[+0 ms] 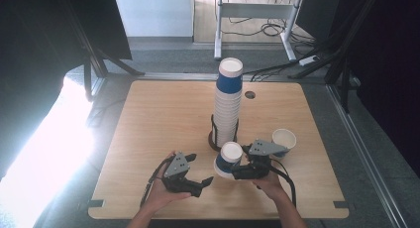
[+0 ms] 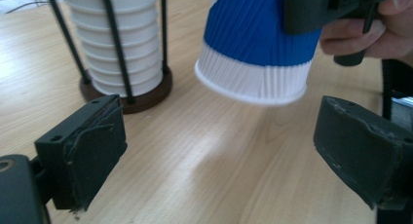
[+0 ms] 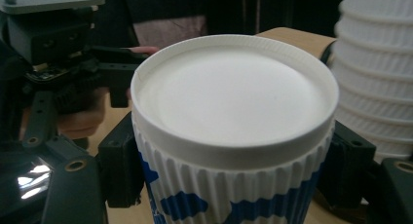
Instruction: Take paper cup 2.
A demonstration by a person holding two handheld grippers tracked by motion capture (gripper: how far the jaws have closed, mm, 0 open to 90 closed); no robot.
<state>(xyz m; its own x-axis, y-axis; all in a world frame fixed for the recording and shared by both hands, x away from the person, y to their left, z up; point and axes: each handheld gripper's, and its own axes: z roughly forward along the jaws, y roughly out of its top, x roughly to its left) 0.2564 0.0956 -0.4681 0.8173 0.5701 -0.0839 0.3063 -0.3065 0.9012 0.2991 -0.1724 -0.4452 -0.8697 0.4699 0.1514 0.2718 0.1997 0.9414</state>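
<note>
While the right claw (image 1: 236, 172) clamps the blue cup (image 1: 227, 160) upside down above the counter (image 1: 148, 124), the left claw (image 1: 204, 184) gapes empty nearby; next, likely adding it to the stack (image 1: 227, 106).

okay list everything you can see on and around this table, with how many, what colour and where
Ribbed blue and white paper cup: one, upside down, clamped in the right gripper above the table front.
Tall stack of ribbed paper cups: one stack, white with a blue top cup, in the holder at table centre.
Black wire cup holder with round dark base: one, centre.
White open paper cup: one, right of the stack.
Light wooden table: one.
Left gripper: black, open, front left.
Right gripper: black, front right.
</note>
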